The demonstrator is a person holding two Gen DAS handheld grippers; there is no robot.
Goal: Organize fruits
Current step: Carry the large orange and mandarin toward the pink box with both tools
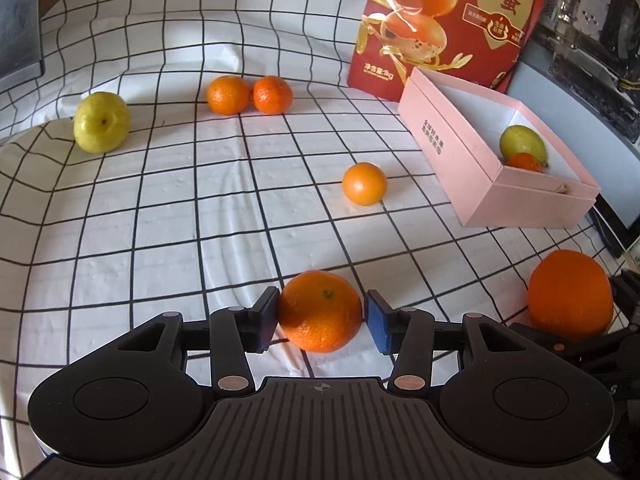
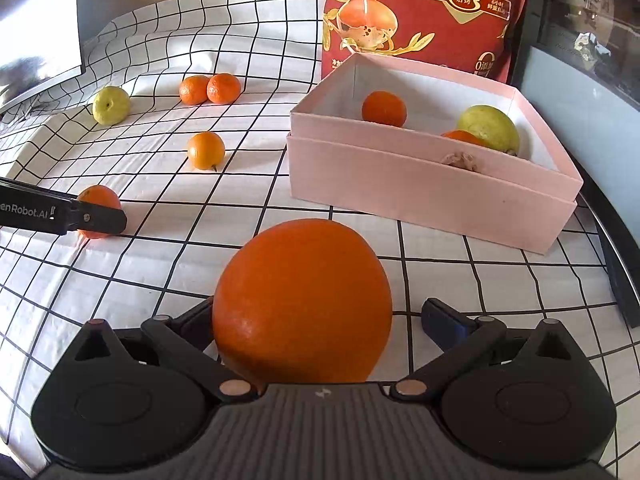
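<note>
Fruit inventory, on a surface covered by a white black-grid cloth (image 1: 168,216).

1. Large orange (image 2: 302,304): one. Smooth, deep orange, slightly egg-shaped, with the long axis tilted up and away from the camera. It sits at the near right of the surface, between the fingers of the right gripper (image 2: 320,312). These are spread: the right finger (image 2: 444,320) stands clear of the skin, and the left one is mostly hidden behind the fruit.

2. Mandarins: six.
- Near mandarin (image 1: 320,312): one, on the cloth with its green stem scar facing up. The left gripper (image 1: 322,314) straddles it with fingers spread. One pad lies against the skin and the other is just beside it.
- Lone mandarin (image 1: 365,183): one, mid-cloth.
- Mandarin pair (image 1: 250,95): two, at the far side, touching each other.
- Boxed mandarins (image 2: 384,109): two, well apart. The second is half hidden by the boxed yellow-green fruit.

3. Yellow-green fruit: two.
- Loose fruit (image 1: 102,122): on the far left of the cloth, dimple turned to the camera.
- Boxed fruit (image 2: 488,128): lying on its side in the box's right end.

4. Pink box (image 2: 420,196): one, open, with a white interior. Its long axis runs left to right across the right wrist view.

5. Red printed bag (image 2: 440,20): one, upright behind the box.
</note>
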